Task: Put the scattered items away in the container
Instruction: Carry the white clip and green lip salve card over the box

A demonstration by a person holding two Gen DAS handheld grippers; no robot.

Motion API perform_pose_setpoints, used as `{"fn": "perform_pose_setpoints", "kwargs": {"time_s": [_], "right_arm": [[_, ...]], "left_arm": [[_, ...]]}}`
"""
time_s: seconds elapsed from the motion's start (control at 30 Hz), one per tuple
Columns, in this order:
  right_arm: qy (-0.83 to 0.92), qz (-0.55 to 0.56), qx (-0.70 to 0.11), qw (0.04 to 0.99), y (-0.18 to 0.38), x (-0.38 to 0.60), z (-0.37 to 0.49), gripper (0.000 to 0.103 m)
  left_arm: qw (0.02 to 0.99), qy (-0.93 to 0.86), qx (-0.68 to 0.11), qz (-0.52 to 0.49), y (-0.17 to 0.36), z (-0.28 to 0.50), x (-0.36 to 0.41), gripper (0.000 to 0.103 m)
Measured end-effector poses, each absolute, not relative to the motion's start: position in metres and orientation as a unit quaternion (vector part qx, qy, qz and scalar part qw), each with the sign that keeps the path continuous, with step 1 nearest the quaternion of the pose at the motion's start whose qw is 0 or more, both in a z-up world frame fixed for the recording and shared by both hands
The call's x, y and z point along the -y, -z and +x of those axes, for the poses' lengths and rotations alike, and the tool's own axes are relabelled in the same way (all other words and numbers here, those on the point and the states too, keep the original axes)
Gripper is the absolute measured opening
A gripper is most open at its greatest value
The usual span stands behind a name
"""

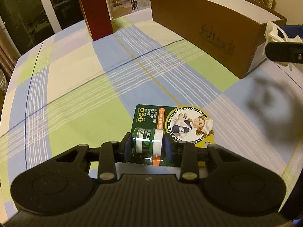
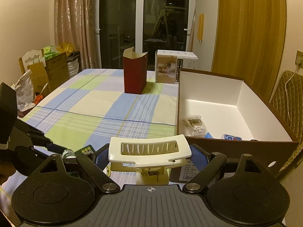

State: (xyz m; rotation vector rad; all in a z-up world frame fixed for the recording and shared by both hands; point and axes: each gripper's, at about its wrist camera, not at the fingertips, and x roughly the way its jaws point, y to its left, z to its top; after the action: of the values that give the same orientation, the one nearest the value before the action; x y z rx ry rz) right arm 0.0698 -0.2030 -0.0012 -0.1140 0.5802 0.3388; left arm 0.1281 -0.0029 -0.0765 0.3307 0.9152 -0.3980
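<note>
**Both grippers loaded beside the brown box**

We see a table covered in a blue, green and cream checked cloth point(image 1: 79, 87). Our left gripper point(image 1: 148, 144) points down at a green carded balm pack point(image 1: 170, 124) lying flat on the cloth. Its blue pads point(image 1: 127, 147) sit against either end of the small green jar with a white cap on that card, pinching it.

Our right gripper point(image 2: 149, 158) has its jaws spread wide, yet they clasp a cream hair claw clip point(image 2: 149, 149) between the blue pads. The clip is held just in front of the near wall of the brown container point(image 2: 236, 151), an open box with a white inside. A packet of cotton swabs point(image 2: 195, 125) and a small blue item point(image 2: 232, 137) already lie in it.

Farther back stand a red open carton point(image 2: 134, 73) and a white product box point(image 2: 170, 69).
</note>
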Motion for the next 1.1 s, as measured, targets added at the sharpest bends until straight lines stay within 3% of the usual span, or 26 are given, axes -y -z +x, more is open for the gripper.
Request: {"fn": "perform_pose_setpoints", "kwargs": {"time_s": [0.57,1.1], "right_arm": [[-0.163,-0.061,-0.267,0.948,-0.015,0.204,0.053,0.089],[-0.127,-0.033,-0.246,0.960,-0.038,0.231,0.039,0.089]], "left_arm": [[0.869,0.187,-0.427,0.162,0.053,0.095,0.013,0.030],[0.893,0.178,-0.387,0.144,-0.001,0.077,0.024,0.030]]}}
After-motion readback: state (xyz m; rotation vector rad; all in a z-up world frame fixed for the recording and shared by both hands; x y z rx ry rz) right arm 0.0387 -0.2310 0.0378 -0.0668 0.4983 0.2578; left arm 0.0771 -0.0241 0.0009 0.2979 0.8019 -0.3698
